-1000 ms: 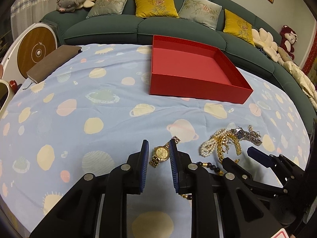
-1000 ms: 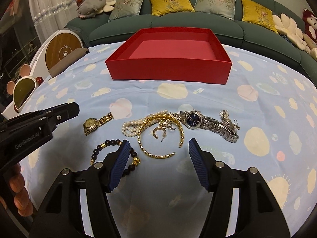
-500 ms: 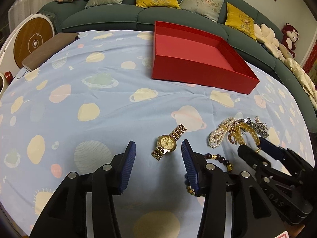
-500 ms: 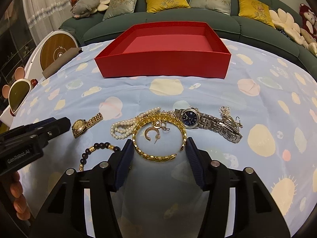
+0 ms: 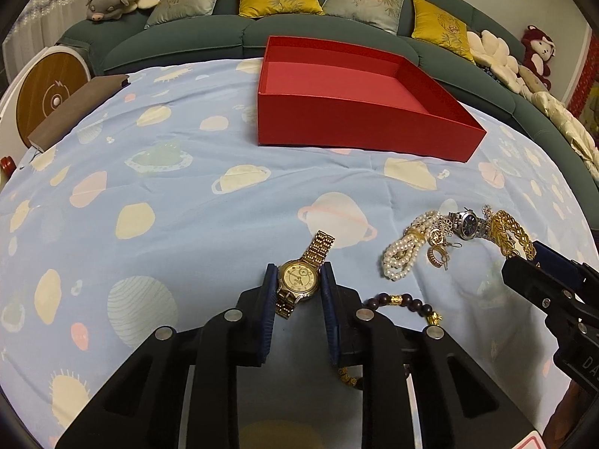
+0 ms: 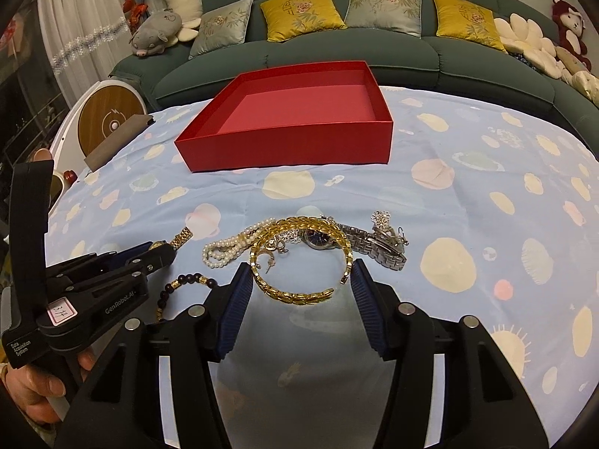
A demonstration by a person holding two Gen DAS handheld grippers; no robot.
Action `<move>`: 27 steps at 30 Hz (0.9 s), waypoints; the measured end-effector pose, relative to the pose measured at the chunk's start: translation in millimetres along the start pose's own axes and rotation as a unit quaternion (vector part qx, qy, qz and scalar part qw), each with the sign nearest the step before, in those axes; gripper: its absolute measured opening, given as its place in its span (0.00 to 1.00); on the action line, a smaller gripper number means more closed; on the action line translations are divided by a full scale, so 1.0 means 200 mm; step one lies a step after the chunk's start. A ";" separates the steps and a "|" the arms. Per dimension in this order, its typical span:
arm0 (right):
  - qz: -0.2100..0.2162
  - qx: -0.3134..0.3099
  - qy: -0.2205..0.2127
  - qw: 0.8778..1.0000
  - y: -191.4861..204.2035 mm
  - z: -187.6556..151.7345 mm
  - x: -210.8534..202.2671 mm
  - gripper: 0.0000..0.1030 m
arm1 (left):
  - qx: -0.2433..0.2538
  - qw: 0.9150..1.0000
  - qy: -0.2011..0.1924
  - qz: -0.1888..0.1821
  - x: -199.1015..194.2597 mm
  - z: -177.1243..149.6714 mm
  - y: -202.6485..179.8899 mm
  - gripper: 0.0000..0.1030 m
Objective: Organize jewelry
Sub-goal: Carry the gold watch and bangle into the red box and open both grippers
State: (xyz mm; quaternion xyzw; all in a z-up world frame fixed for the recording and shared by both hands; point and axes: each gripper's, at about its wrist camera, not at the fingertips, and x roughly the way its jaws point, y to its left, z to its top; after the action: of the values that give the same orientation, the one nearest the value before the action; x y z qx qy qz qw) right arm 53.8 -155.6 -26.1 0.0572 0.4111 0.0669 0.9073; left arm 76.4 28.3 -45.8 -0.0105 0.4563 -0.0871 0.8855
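My left gripper (image 5: 298, 280) is shut on a gold watch (image 5: 299, 280), its pads against both sides of the watch case; the band lies on the cloth. My right gripper (image 6: 299, 280) is open around a gold leaf bangle (image 6: 299, 293), and the jaws stand just outside its sides. Behind the bangle lie a pearl bracelet (image 6: 224, 252), a blue-faced silver watch (image 6: 318, 238), gold hoop earrings (image 6: 268, 258) and silver floral pieces (image 6: 382, 219). A dark bead bracelet (image 6: 187, 280) lies between the grippers. An empty red box (image 6: 299, 119) stands farther back.
A blue planet-print cloth (image 5: 168, 194) covers the table. A green sofa (image 6: 337, 52) with cushions and plush toys curves behind it. A brown notebook (image 5: 75, 108) and a round wooden-faced device (image 5: 48, 93) sit at the far left.
My left gripper has gone from open around the gold watch to shut on its case. My right gripper has moved forward so its open jaws flank the gold bangle.
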 end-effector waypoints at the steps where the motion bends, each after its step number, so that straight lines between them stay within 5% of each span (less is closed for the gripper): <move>1: 0.001 0.002 -0.001 1.000 -0.01 0.00 -0.01 0.51 | -0.002 1.000 -0.002 -0.004 -0.01 0.00 0.00 0.19; 9: 0.022 0.004 -0.027 0.999 0.01 0.10 -0.13 0.51 | -0.005 0.998 -0.039 -0.054 -0.26 0.17 -0.04 0.19; 15: 0.035 -0.004 -0.039 0.999 -0.01 0.37 -0.14 0.51 | 0.016 0.994 -0.084 -0.067 -0.37 0.51 -0.09 0.19; 19: 0.025 -0.006 -0.053 0.998 -0.06 0.63 -0.02 0.51 | 0.030 0.992 -0.112 -0.041 -0.29 0.79 -0.10 0.19; 27: 0.019 0.026 -0.041 0.999 -0.18 1.07 0.39 0.51 | 0.007 0.995 -0.097 -0.005 0.16 1.25 -0.06 0.19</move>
State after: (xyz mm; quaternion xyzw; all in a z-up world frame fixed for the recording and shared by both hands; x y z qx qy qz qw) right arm 268.9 -189.2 50.8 0.0908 0.3742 0.0708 0.9202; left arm 294.9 -4.8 74.7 -0.0146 0.3679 -0.0930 0.9251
